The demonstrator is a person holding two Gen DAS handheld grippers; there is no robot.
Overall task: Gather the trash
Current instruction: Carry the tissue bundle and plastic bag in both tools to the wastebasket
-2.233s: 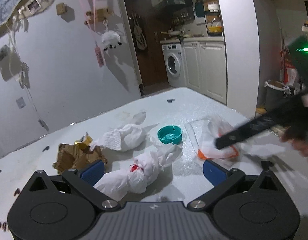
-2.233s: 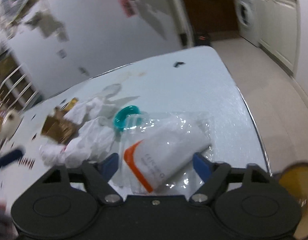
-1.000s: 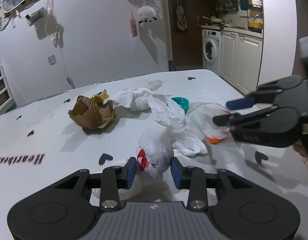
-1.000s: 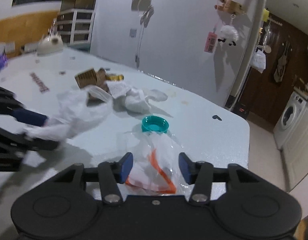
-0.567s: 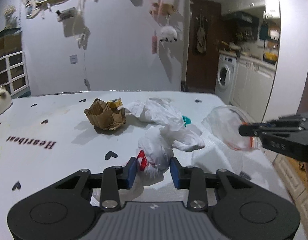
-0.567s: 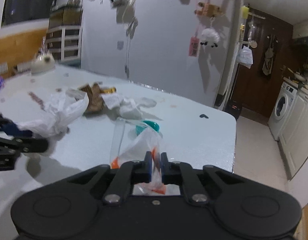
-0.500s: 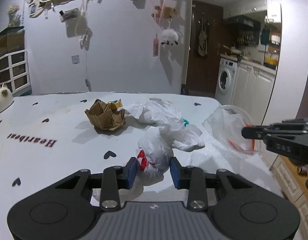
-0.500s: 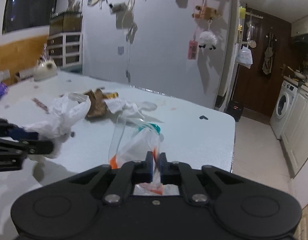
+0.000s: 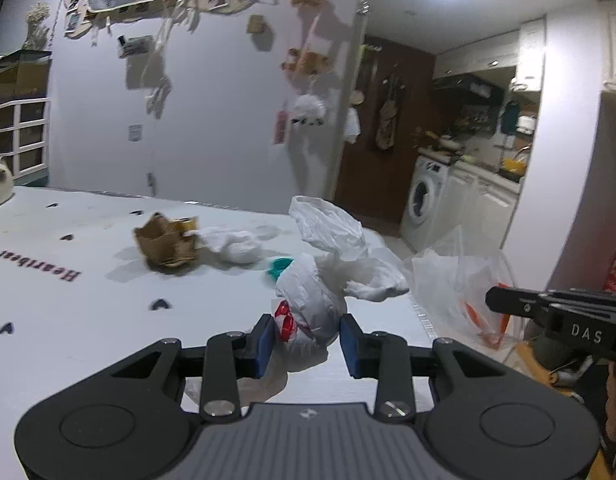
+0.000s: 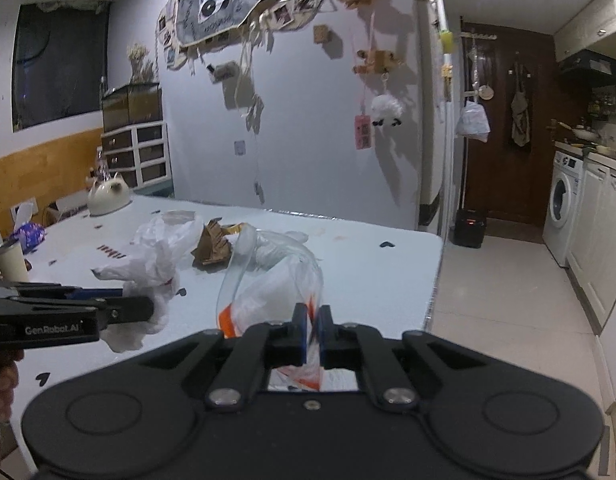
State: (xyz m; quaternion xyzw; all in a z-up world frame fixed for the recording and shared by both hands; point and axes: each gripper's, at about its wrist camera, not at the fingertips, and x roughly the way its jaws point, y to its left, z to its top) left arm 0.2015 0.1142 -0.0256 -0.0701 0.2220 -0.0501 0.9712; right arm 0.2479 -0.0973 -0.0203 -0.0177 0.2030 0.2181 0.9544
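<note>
My left gripper (image 9: 306,338) is shut on a knotted white plastic bag (image 9: 320,284) with a red mark and holds it above the white table (image 9: 68,320). The bag also shows in the right wrist view (image 10: 156,268), pinched by the left gripper (image 10: 144,308). My right gripper (image 10: 312,330) is shut on the rim of a clear plastic bag with orange print (image 10: 268,284); the bag hangs open, lifted off the table. In the left wrist view this clear bag (image 9: 464,280) hangs just right of the white bag, held by the right gripper (image 9: 496,300).
On the table lie a crumpled brown cardboard piece (image 9: 164,242), a white crumpled bag (image 9: 232,244) and a teal lid (image 9: 280,266). The table's right edge (image 10: 434,280) drops to a tiled floor. A cat-shaped white pot (image 10: 108,194) stands at the far left.
Both grippers have risen and come closer together. The white bag and the clear bag are lifted higher off the table, and the clear bag's mouth has opened wider.
</note>
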